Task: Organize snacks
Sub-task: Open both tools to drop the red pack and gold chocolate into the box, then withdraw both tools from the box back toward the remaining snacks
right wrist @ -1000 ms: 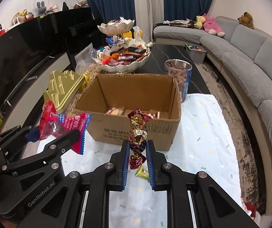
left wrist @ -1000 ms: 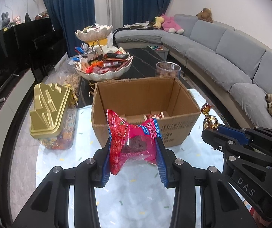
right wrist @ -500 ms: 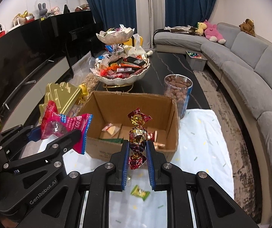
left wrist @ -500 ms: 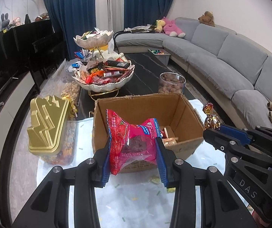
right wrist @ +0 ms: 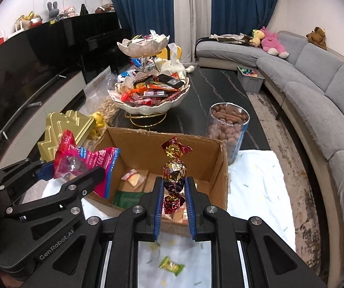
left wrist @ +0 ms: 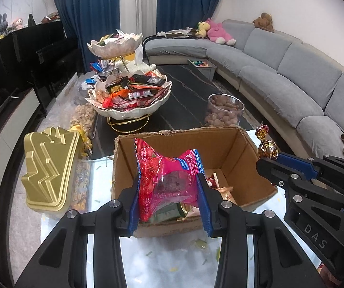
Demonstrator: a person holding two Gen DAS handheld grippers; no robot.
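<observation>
My left gripper (left wrist: 169, 189) is shut on a red-and-pink snack packet (left wrist: 167, 180), held over the near edge of an open cardboard box (left wrist: 239, 141). Seen from the right wrist view, that packet (right wrist: 83, 160) hangs just left of the box (right wrist: 222, 168). My right gripper (right wrist: 174, 189) is shut on a gold-and-red foil-wrapped candy (right wrist: 174, 168), upright above the box's near wall; in the left wrist view the same candy (left wrist: 266, 146) shows at the box's right side. Several wrapped snacks lie on the box floor.
A two-tier white bowl stand (right wrist: 151, 105) heaped with snacks stands behind the box. A clear jar of brown nuts (right wrist: 228, 129) is at the box's far right, a gold-lidded container (left wrist: 49, 168) at its left. A green candy (right wrist: 172, 266) lies on the white cloth.
Both grippers have moved forward together towards the box, each keeping its snack. The box has come closer and lower in both views, and its inside shows more.
</observation>
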